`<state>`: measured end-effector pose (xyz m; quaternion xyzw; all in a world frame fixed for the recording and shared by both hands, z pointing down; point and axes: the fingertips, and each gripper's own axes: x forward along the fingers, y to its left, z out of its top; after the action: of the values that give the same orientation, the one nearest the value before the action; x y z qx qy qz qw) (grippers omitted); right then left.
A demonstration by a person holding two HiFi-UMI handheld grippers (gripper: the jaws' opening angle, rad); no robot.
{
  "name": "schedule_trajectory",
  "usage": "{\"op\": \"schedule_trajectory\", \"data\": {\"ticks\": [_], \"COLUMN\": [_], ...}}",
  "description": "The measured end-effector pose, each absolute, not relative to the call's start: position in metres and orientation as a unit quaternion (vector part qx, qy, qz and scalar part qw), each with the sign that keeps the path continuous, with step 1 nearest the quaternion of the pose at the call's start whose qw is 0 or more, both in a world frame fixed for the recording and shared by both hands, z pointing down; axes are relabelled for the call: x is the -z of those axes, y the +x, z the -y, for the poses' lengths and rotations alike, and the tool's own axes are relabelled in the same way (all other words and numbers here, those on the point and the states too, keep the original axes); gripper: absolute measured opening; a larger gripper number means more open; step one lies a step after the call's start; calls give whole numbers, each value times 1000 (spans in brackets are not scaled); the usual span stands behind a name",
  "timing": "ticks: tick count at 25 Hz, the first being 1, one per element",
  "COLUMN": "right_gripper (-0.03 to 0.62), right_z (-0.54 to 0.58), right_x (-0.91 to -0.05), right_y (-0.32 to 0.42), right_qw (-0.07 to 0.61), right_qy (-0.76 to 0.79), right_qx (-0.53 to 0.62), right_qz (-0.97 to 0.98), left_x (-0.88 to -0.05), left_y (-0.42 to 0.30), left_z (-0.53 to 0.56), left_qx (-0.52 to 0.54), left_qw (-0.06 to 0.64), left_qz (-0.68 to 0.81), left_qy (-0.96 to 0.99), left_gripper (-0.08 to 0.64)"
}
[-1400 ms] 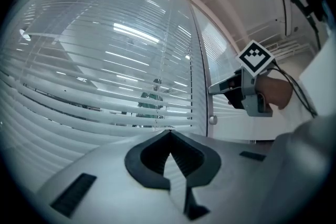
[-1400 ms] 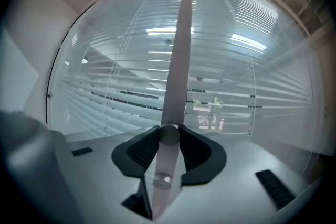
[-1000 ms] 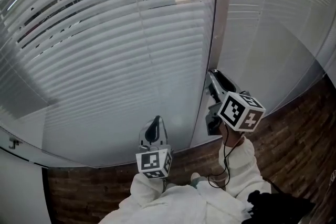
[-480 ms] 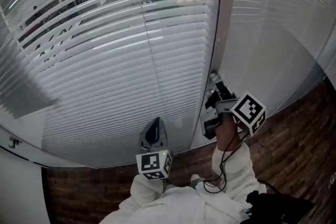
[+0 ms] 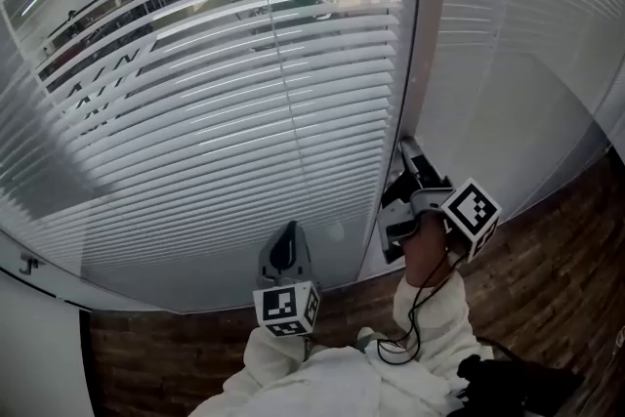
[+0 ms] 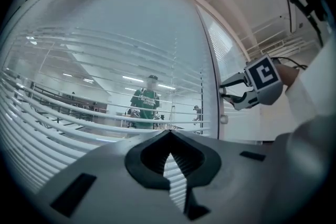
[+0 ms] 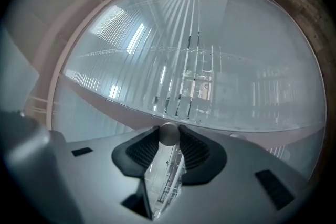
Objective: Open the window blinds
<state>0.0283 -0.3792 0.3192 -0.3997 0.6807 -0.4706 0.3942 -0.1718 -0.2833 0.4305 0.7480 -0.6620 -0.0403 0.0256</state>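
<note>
Beside the window frame, my right hand-held gripper clamps the tilt wand; twisting hastily could slip it free. My left hand-held gripper is closed, empty.

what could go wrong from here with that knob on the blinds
The right gripper pinches the small round knob only at its jaw tips, so it may slip off during a twist. The slats are only part tilted; a lost grip would likely leave them half open.
</note>
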Motion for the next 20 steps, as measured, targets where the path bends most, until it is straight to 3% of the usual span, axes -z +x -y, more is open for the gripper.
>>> {"op": "schedule_trajectory", "data": {"ticks": [5, 10, 16, 18, 20], "right_gripper": [132, 133, 127, 32, 12], "right_z": [380, 369, 328, 318, 312], "right_x": [-319, -315, -358, -373, -389], "right_y": [29, 28, -11, -34, -50], "right_qw": [392, 360, 180, 127, 90], "right_qy": [-404, -422, -487, -467, -446], "right_qx": [466, 386, 183, 137, 110], "right_qz": [-683, -737, -835, -865, -884], "left_x": [-430, -425, -404, -401, -404], "left_y": [-172, -173, -184, -186, -186], "left_z": [285, 282, 277, 276, 275], "left_qx": [40, 45, 67, 69, 65], "left_qw": [25, 23, 11, 8, 10], "left_qz": [663, 664, 672, 673, 674], "left_qy": [747, 746, 738, 736, 736], "left_gripper": [-2, -2, -2, -2, -2]}}
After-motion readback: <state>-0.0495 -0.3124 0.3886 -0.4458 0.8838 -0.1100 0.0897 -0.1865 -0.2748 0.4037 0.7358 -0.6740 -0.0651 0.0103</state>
